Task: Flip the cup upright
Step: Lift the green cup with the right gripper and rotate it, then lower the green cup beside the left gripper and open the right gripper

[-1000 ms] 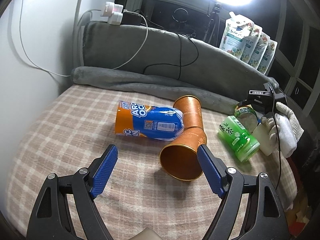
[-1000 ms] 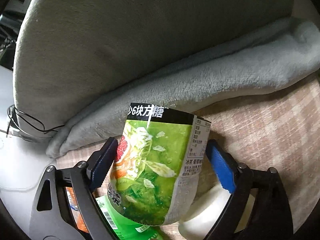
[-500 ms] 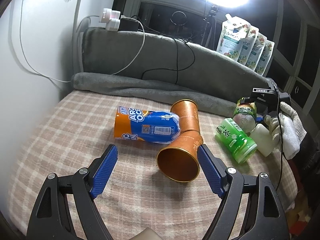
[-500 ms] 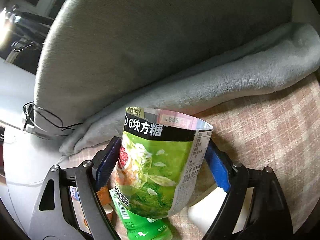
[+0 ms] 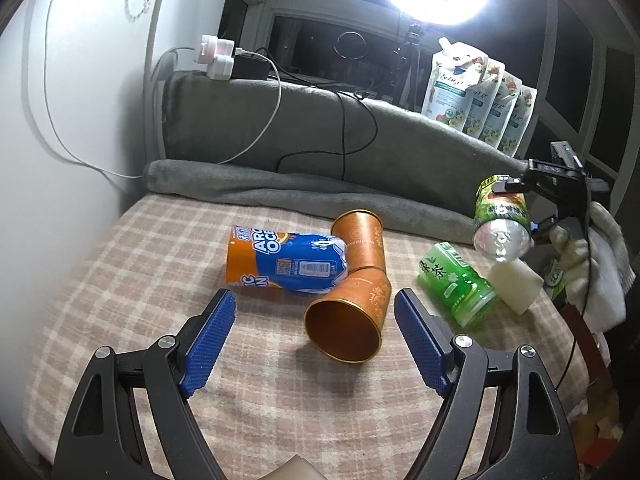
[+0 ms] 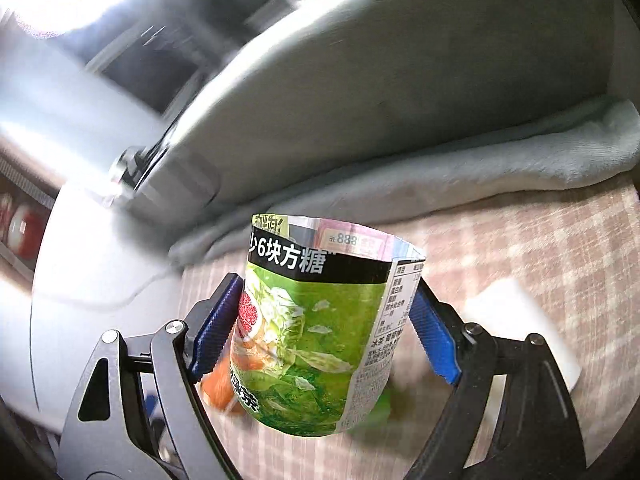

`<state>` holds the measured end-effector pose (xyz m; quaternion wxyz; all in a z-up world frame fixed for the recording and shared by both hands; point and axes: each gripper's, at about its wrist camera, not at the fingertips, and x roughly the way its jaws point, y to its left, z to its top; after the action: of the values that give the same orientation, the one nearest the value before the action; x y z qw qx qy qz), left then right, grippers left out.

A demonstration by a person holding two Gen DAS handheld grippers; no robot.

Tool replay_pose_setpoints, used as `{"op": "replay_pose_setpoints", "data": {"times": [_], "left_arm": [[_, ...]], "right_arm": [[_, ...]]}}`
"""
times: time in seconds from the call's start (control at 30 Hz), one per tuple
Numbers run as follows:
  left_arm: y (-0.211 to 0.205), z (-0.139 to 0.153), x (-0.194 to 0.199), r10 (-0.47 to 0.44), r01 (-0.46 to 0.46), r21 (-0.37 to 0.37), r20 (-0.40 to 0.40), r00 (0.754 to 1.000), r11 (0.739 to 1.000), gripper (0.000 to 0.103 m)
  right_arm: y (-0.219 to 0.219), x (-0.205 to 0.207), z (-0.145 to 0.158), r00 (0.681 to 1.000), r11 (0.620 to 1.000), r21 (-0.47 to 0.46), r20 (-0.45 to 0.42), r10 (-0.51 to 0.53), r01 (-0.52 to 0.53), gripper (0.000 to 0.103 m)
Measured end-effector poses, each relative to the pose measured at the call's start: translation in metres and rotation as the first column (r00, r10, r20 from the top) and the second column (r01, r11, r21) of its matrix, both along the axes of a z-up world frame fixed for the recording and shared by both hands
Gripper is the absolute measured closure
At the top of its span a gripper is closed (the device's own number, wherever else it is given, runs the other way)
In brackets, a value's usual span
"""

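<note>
My right gripper (image 6: pixel 328 316) is shut on a green-labelled cut-bottle cup (image 6: pixel 320 328) and holds it in the air above the checked cloth. In the left wrist view the same cup (image 5: pixel 502 216) hangs at the right, tilted with its clear base facing me, in the right gripper (image 5: pixel 520 204). My left gripper (image 5: pixel 316 336) is open and empty, hovering just in front of an orange cup (image 5: pixel 348 316) that lies on its side with its mouth toward me.
A second orange cup (image 5: pixel 362 236), an orange-and-blue cup (image 5: pixel 280 260) and a green cup (image 5: pixel 456 284) lie on their sides on the checked cloth (image 5: pixel 160 280). A white block (image 5: pixel 516 284) sits at the right. A grey rolled blanket (image 5: pixel 280 188) lines the back.
My right gripper has lifted the green-labelled cup up off the cloth and tilted it. My left gripper has drawn back and risen slightly, still open.
</note>
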<state>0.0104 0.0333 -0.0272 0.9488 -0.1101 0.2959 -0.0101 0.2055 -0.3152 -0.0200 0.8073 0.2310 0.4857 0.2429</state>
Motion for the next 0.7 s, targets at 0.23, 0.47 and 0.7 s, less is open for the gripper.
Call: {"op": "replay_pose_setpoints", "data": {"times": [0.23,0.47,0.7], "left_arm": [[-0.005,0.000,-0.004,-0.030,0.030,-0.027,-0.008,1.000,0.999,0.021],[-0.007,0.000,-0.007,-0.054,0.053,-0.055,-0.019,0.998,0.997,0.021],[-0.007,-0.002,-0.007,-0.076,0.073,-0.084,-0.039,0.996,0.994,0.021]], "right_arm": [[0.038,-0.060,-0.004,0.978,0.977,-0.060,0.011,0.206,-0.205,0.019],[0.090,-0.090,-0.033,0.928,0.923,-0.098,-0.066,0.368,-0.373,0.019],[0.126,-0.100,-0.064,0.877,0.875,-0.101,-0.146,0.457,-0.473,0.018]]}}
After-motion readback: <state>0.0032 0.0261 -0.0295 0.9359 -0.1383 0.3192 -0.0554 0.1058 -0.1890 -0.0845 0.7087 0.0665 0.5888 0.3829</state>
